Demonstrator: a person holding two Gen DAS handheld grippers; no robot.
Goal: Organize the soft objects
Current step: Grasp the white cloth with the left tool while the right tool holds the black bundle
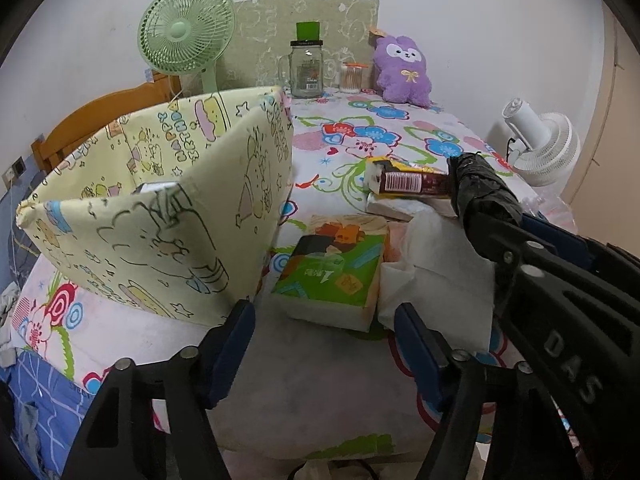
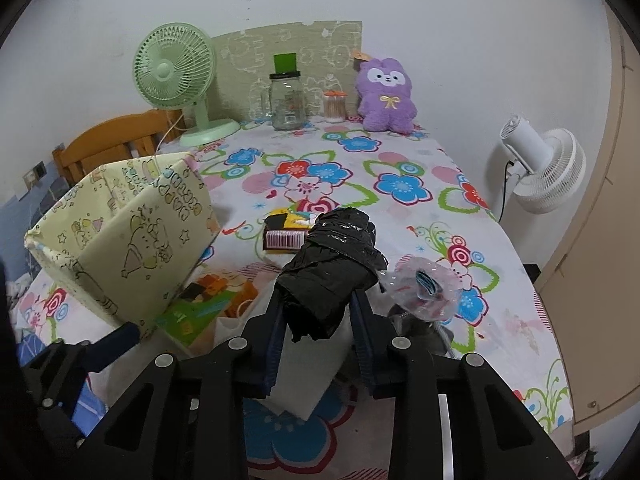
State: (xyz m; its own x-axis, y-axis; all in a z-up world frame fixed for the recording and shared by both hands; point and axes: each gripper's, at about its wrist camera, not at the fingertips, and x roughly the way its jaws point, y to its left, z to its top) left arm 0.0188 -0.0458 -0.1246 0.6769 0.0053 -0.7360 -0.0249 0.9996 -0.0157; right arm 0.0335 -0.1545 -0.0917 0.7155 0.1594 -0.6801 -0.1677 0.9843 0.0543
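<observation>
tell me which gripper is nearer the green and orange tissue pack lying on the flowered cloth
Left. The left gripper hangs open just in front of the green and orange tissue pack; the right gripper is off to its right, shut on a black plastic bag roll.

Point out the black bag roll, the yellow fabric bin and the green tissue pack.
black bag roll (image 2: 332,276), right wrist view, middle of roll
yellow fabric bin (image 1: 160,216), left wrist view, front wall
green tissue pack (image 1: 332,272), left wrist view, top face
</observation>
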